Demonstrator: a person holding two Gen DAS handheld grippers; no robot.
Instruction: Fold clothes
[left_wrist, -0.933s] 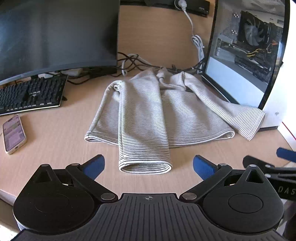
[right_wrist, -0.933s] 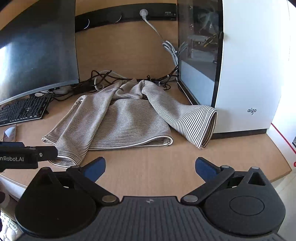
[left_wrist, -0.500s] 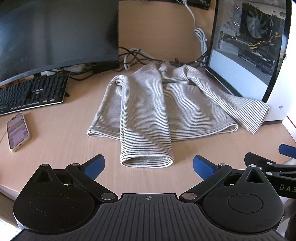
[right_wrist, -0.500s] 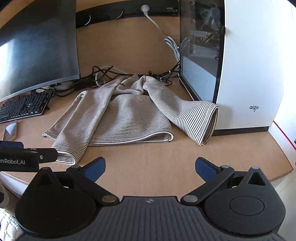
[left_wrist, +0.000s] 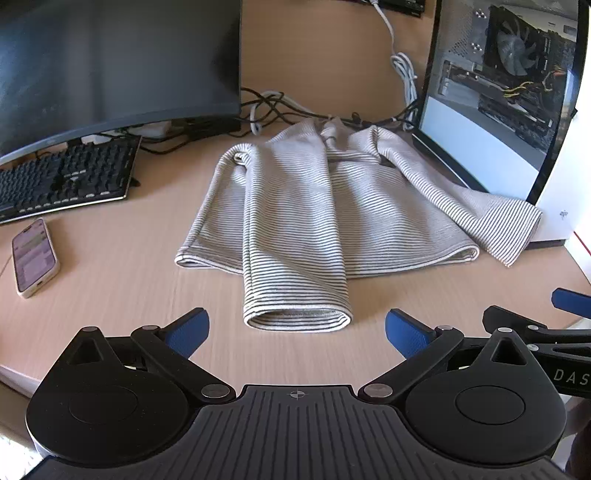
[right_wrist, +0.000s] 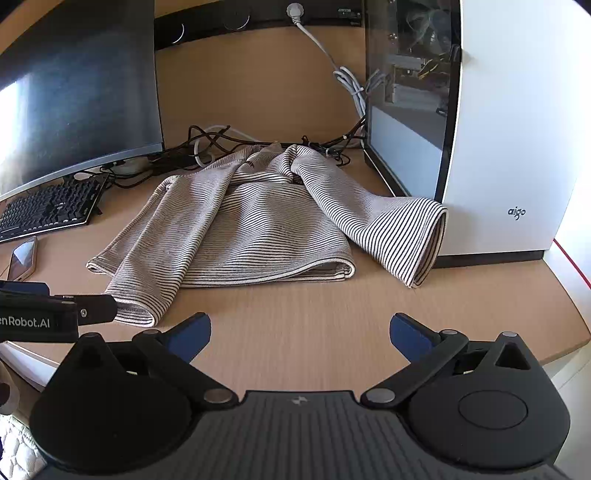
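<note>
Both my left gripper (left_wrist: 297, 326) and right gripper (right_wrist: 300, 332) hover wide open and empty, lined up on the striped shirt (left_wrist: 317, 218) at twelve o'clock for a grab.

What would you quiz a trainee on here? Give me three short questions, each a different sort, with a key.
1. True or false: the left gripper is shut on the striped shirt.
2. What lies just left of the shirt, nearest the desk edge? A) phone B) mug C) book
3. Fill in: the right-hand sleeve rests against the white ____.

Key: 1 false, both the left gripper and the right gripper are open and empty. 2 A, the phone. 3 computer case.
</note>
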